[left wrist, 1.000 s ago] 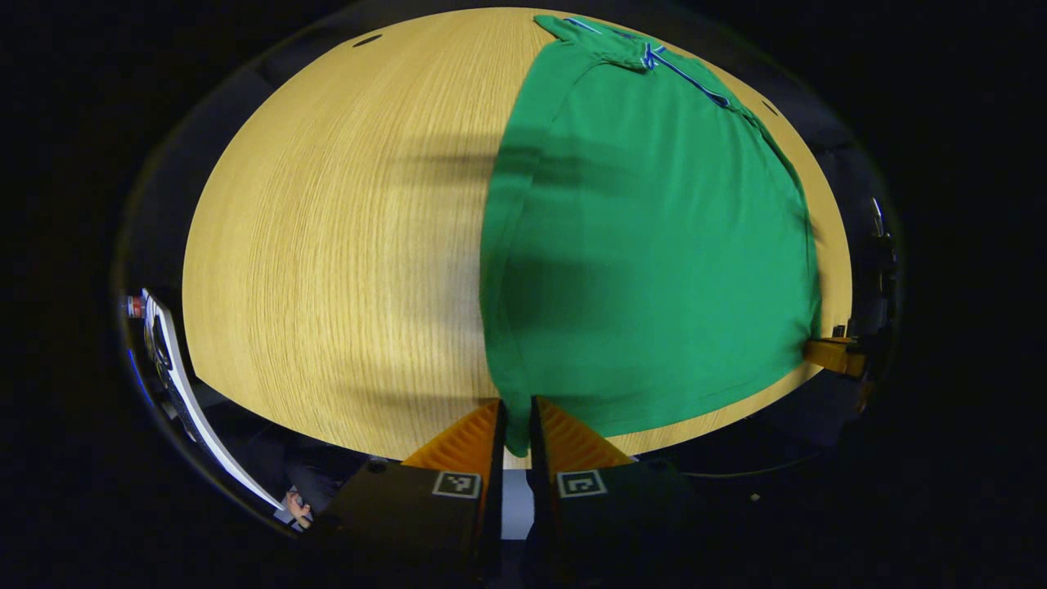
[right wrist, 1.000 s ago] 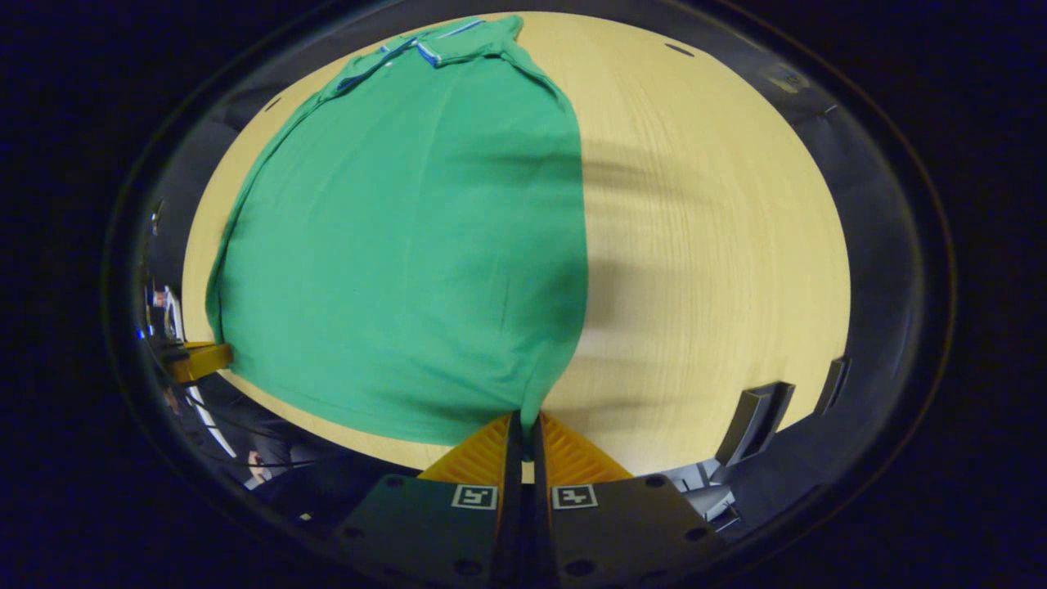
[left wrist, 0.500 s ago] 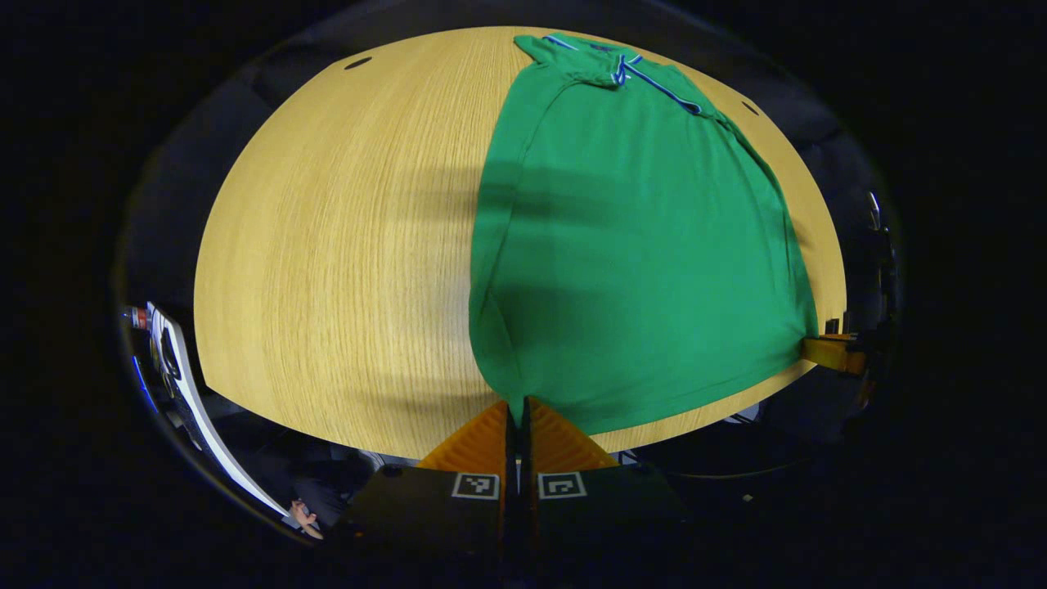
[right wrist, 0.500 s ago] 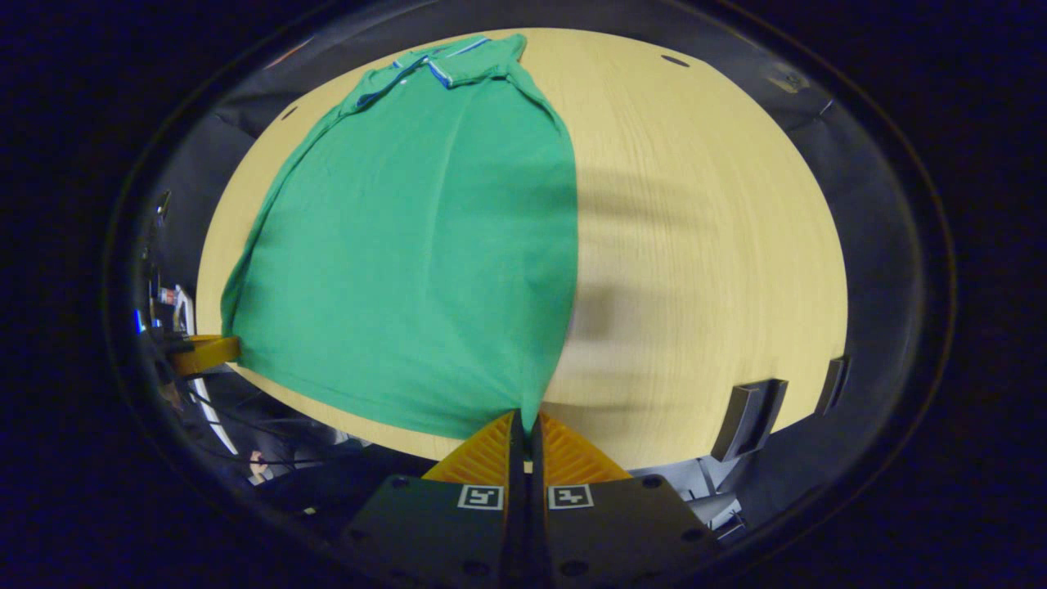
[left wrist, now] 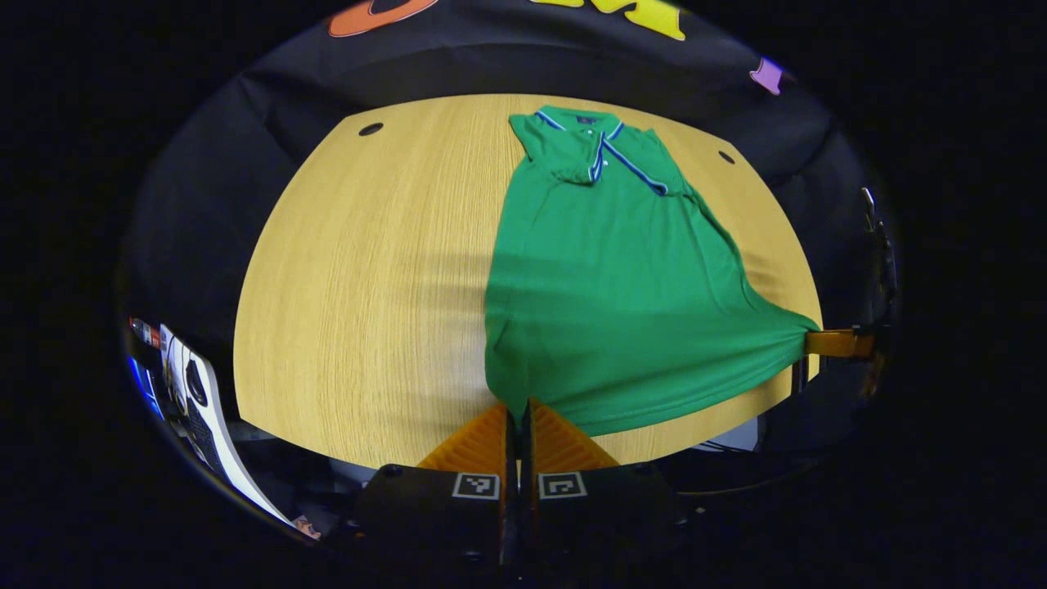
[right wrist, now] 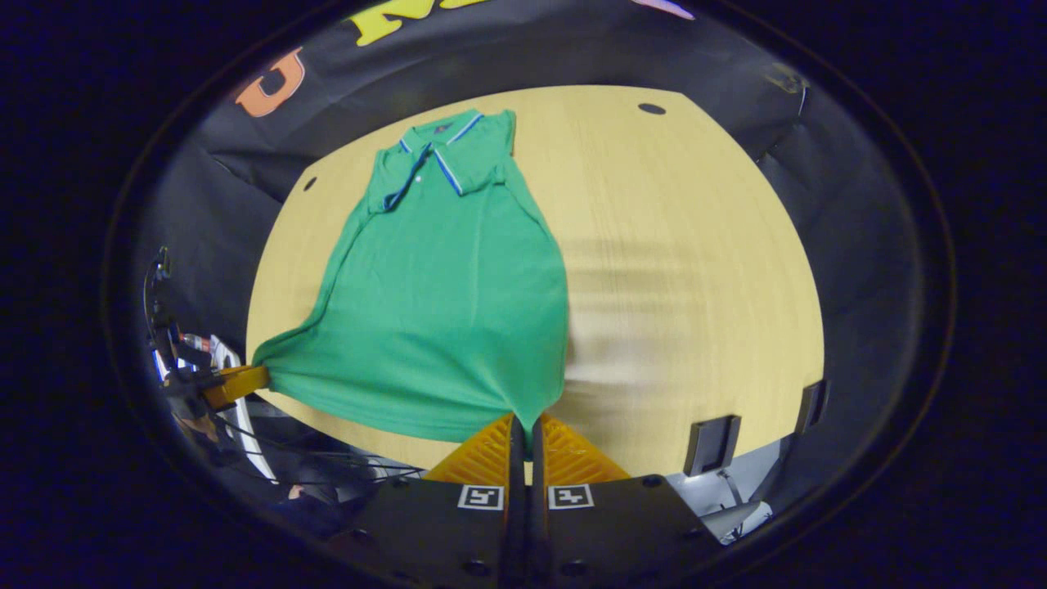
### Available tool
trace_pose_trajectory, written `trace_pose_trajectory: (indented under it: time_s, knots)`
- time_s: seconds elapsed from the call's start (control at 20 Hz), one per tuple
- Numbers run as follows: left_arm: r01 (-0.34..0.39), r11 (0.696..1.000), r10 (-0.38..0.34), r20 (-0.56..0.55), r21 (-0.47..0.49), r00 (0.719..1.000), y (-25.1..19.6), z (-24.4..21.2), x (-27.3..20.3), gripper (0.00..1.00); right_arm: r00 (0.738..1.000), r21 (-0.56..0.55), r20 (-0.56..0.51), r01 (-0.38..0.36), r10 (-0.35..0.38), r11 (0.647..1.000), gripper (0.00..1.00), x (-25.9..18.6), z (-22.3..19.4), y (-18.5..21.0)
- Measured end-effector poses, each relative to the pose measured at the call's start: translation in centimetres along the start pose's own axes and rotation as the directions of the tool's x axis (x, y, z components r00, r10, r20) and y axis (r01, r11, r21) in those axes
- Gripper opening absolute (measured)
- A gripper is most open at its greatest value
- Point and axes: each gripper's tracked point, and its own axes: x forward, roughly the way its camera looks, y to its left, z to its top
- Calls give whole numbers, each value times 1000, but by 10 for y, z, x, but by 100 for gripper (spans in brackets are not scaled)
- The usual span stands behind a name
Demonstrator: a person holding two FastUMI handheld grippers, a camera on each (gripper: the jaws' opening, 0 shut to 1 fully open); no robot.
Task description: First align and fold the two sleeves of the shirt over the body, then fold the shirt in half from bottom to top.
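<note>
The green shirt [left wrist: 613, 286] lies face up on the wooden desk [left wrist: 368, 286], collar [left wrist: 593, 131] at the far end, both sleeves already folded in over the body. Its near hem is off the surface and pulled taut between my two hands, the fabric drawn to a point at each bottom corner.

My left gripper [left wrist: 516, 417] has its jaws pressed together on the left bottom corner. In the right gripper view, my right gripper [right wrist: 526, 425] is likewise clamped on the right bottom corner. Each gripper also shows far off in the other's view, with cloth bunched at its tip.

As I judge it, the step in hand is the bottom-to-top fold. To do it well I should raise both corners evenly, keep the hem straight and lightly stretched between them, and carry it forward over the body toward the collar. The two hands must travel together; if one leads, the fold line will slant. The folded sleeves could be dragged open, so I would lift high enough for the cloth to clear them, then lay the hem level with the shoulders before letting go.
</note>
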Motion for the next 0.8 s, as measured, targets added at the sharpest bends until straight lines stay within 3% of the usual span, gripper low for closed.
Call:
trace_pose_trajectory:
  time_s: [0.4, 0.8]
  knots:
    - [-30, 997, 15, 207, 70, 978, -1, 145, -25, 3, 984, -53, 176, -18, 27, 998, 5, -43, 137, 20]
    - [-50, 997, 30, 301, 57, 953, -2, 263, 22, 3, 959, -51, 284, 3, 12, 999, 5, -7, 260, 26]
